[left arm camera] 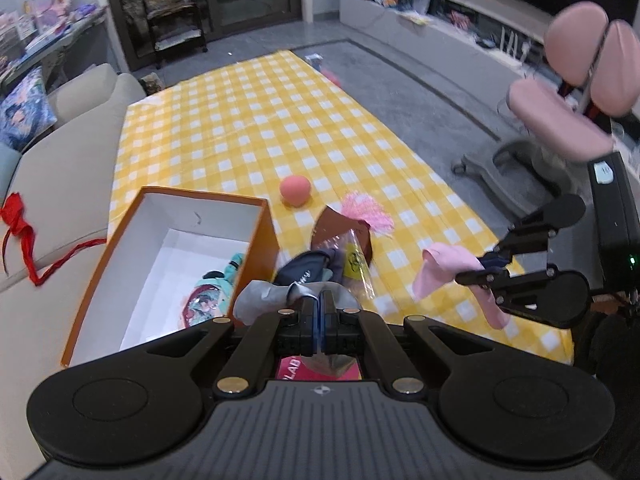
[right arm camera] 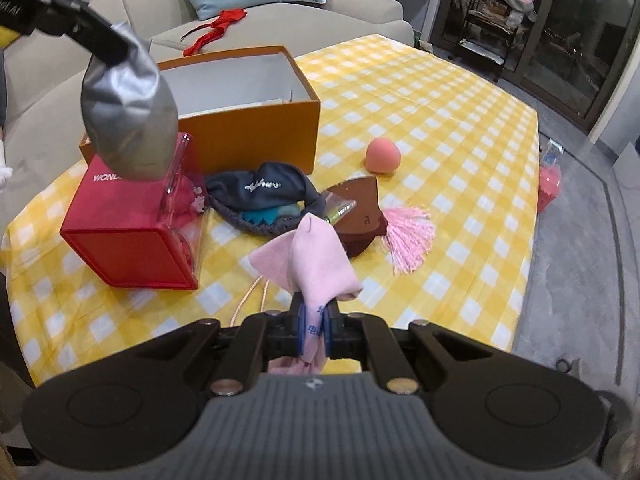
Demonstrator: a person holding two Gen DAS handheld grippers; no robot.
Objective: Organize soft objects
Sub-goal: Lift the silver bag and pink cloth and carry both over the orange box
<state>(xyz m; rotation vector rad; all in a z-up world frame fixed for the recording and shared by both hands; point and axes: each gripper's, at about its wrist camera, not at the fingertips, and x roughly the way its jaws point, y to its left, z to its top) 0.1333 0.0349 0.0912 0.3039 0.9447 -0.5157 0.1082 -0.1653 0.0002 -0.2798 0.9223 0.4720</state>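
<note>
Presently counted, soft items: one silver-grey pouch [right arm camera: 128,120], one pink cloth [right arm camera: 316,260], one dark navy fabric piece [right arm camera: 260,188] with white script, one peach-coloured ball [right arm camera: 383,155], one pink tassel [right arm camera: 408,236] fixed to a brown fan-shaped piece [right arm camera: 360,216].

Grippers, two. Left gripper [left arm camera: 322,312]: jaws closed narrow on the silver-grey pouch, which hangs in the air above the red box [right arm camera: 132,224]. Right gripper [right arm camera: 314,328]: jaws closed on the pink cloth, pinched between the blue pads [right arm camera: 301,328], the cloth bunched upward and held above the yellow checked tablecloth [right arm camera: 460,120].

Containers, two. Orange box [right arm camera: 248,136], open top, white interior, standing on the tablecloth by the sofa [right arm camera: 280,12]; inside, a teal soft item [left arm camera: 228,270] and beside it a patterned pink item [left arm camera: 202,304], possibly a small pouch, its shape unclear. Red box with clear front, lying just beside the orange box, holding red and pink contents that cannot be told apart.

Placement: the navy fabric lies between red box and fan piece, over a teal scrap [right arm camera: 264,214]. Ball sits apart, near the orange box corner.

Beyond: one red ribbon [right arm camera: 216,28] on the sofa, one pink chair [left arm camera: 576,80] on the floor.
</note>
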